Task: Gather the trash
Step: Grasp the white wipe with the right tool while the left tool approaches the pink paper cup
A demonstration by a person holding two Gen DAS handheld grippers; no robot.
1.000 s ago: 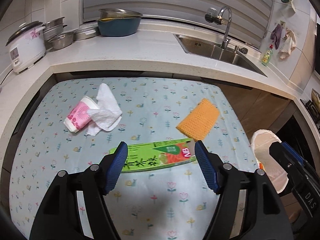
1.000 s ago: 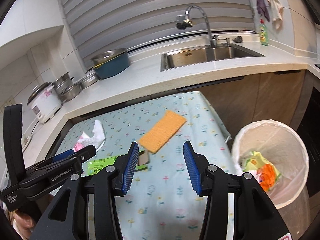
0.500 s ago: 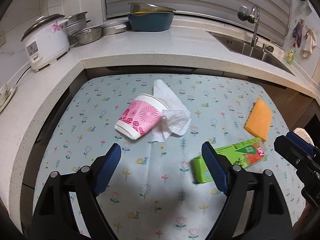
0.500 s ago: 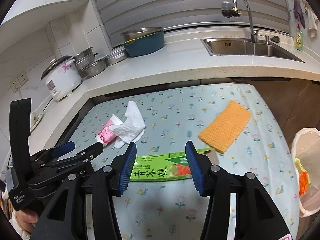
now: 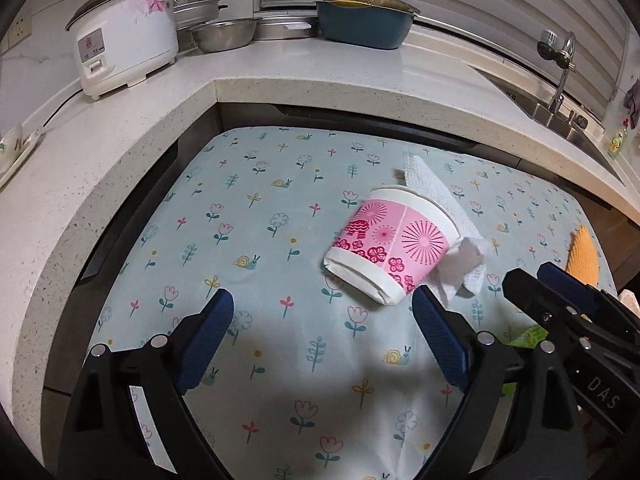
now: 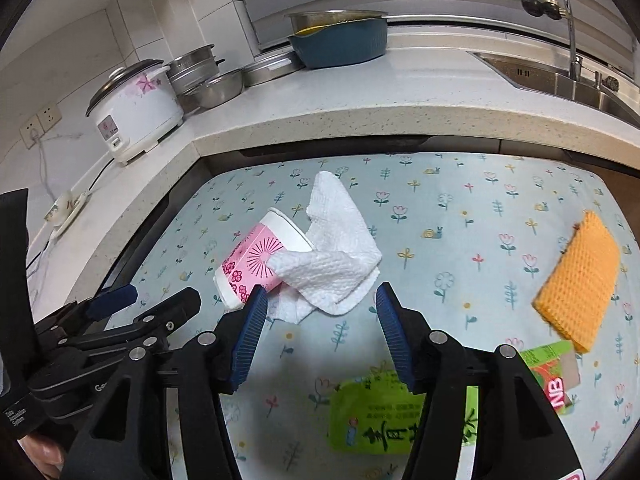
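A pink flowered paper cup (image 5: 392, 244) lies on its side on the flowered tablecloth (image 5: 248, 240), with a crumpled white paper towel (image 5: 466, 264) against its mouth. My left gripper (image 5: 320, 312) hovers just short of the cup, its jaws opening, with nothing between them. My right gripper (image 6: 322, 300) hangs just before the paper towel (image 6: 340, 248) and cup (image 6: 256, 260), jaws also opening and empty. A green carton (image 6: 384, 408) lies flat under the right gripper. Each gripper shows at the edge of the other's view.
An orange cloth (image 6: 580, 284) lies at the table's right. The stone counter (image 5: 320, 80) wraps the table's back and left, carrying a rice cooker (image 5: 124, 36), steel bowls (image 5: 224, 34) and a blue basin (image 5: 364, 24). The sink and tap (image 6: 560, 32) sit back right.
Both grippers swept left across the table, from the green carton and bin side to the cup and towel. Both jaws widened. The bin has left both views.
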